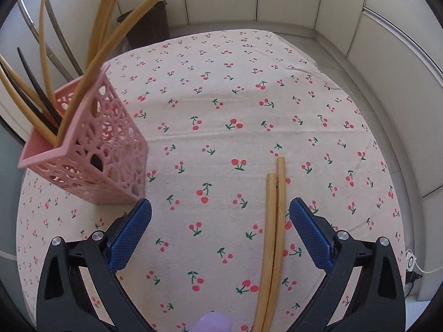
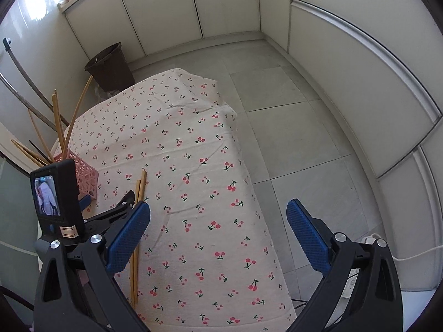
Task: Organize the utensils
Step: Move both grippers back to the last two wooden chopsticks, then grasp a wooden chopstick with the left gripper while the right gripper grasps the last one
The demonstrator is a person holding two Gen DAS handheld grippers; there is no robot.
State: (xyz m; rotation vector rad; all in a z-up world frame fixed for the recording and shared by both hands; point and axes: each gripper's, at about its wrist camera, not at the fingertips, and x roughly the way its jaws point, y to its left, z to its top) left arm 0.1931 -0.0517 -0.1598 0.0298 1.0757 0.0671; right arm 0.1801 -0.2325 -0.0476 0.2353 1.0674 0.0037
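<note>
pale cabinet doors [image 2: 160, 11] and a grey tiled floor [image 2: 290, 127] are seen around a table draped in a cherry-print tablecloth [image 1: 235, 88]. two bamboo chopsticks [image 1: 272, 238] are laid side by side on the cloth, touching along most of their length, one tip reaching slightly further than the other. in the right wrist view the same pair [image 2: 137, 238] is seen partly covered by the near blue pad.

the left gripper [image 1: 220, 207] is held wide open above the cloth, nothing being gripped; the loose chopsticks are framed inside the gap, close to its right blue pad [image 1: 310, 232], though contact cannot be judged. the left pad is seen just beside the base of a pink perforated utensil holder [image 1: 110, 149], in which several bamboo and black chopsticks [image 1: 91, 63] are stood, leaning outward.

the right gripper [image 2: 218, 210] is likewise spread wide and empty, held over the table's right edge. a dark brown bin [image 2: 109, 65] is seen on the floor beyond the table.
</note>
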